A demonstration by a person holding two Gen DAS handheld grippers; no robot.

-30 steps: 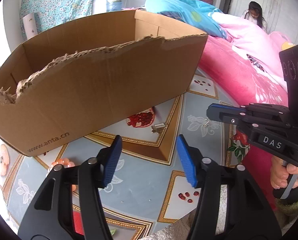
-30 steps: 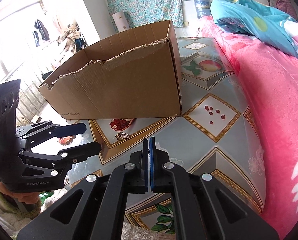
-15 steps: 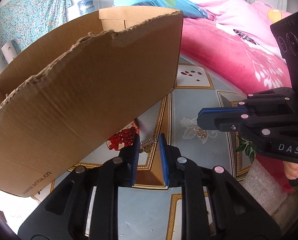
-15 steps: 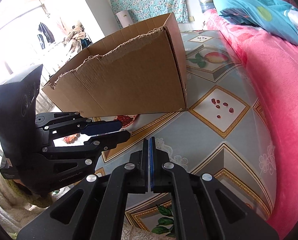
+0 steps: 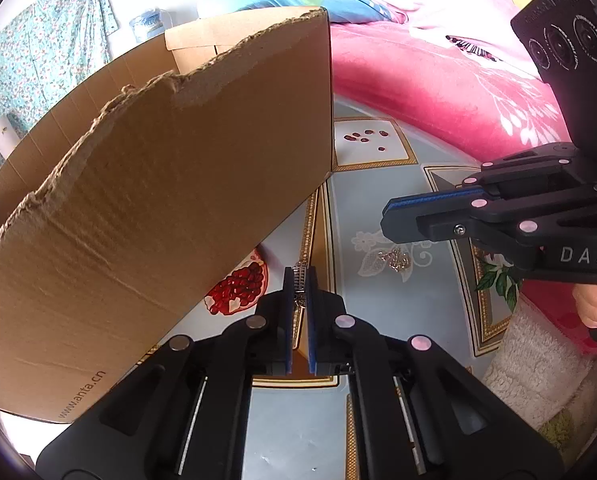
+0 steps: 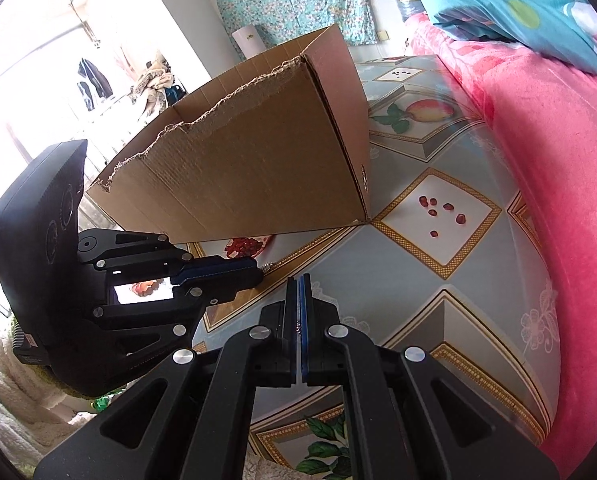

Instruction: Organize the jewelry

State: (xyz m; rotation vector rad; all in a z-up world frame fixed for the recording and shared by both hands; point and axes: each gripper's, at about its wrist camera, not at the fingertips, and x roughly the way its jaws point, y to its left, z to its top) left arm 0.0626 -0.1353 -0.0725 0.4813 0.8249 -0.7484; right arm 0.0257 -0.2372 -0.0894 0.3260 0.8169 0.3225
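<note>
My left gripper [image 5: 299, 280] is clamped on a small silver clip [image 5: 299, 278], its blue pads nearly together with the metal piece pinched at the tips, and the box [image 5: 158, 200] stands just to its left. Ahead and to its right a silver chain [image 5: 394, 260] lies loose on the cloth [image 5: 378, 184]. My right gripper [image 6: 298, 292] is squeezed fully together, holding nothing I can make out.

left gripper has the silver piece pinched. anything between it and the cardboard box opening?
Yes. The cardboard box's near wall rises directly beside the left gripper, which is shut on the silver jewelry piece low by the box's base. Its torn top edge sits well above, so the piece must clear that.
</note>
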